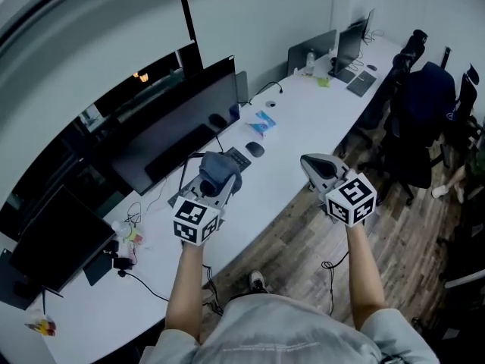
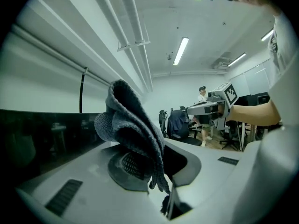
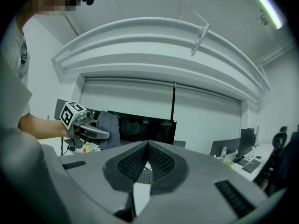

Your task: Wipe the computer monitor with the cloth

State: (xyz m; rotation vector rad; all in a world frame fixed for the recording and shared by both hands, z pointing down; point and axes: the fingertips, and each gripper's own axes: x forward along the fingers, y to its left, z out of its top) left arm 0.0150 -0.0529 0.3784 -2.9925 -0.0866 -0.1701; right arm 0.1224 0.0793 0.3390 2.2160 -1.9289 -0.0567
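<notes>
Two grippers hover near the front edge of the white tabletop point(image 1: 303, 123), well apart from the wide dark monitor point(image 1: 178, 123) standing along its far side. The left gripper point(image 1: 218, 176) has its fingers pinching a grey, crumpled cloth point(image 2: 131, 120) that stands up folded between them. The right gripper point(image 1: 311, 164) is beside it with its fingers pressed together.

This is an open-plan office. A long white desk point(image 1: 311, 120) runs along the wall, carrying a large dark monitor point(image 1: 182, 123), a keyboard point(image 1: 238, 158), a mouse point(image 1: 255, 149) and further screens point(image 1: 350, 45) at its far end, with dark swivel chairs point(image 1: 424, 112) beside it on the wood-look floor point(image 1: 303, 241). Strip lights point(image 2: 180, 50) line the white ceiling, and pale roller blinds point(image 3: 210, 106) hang behind the desk.
</notes>
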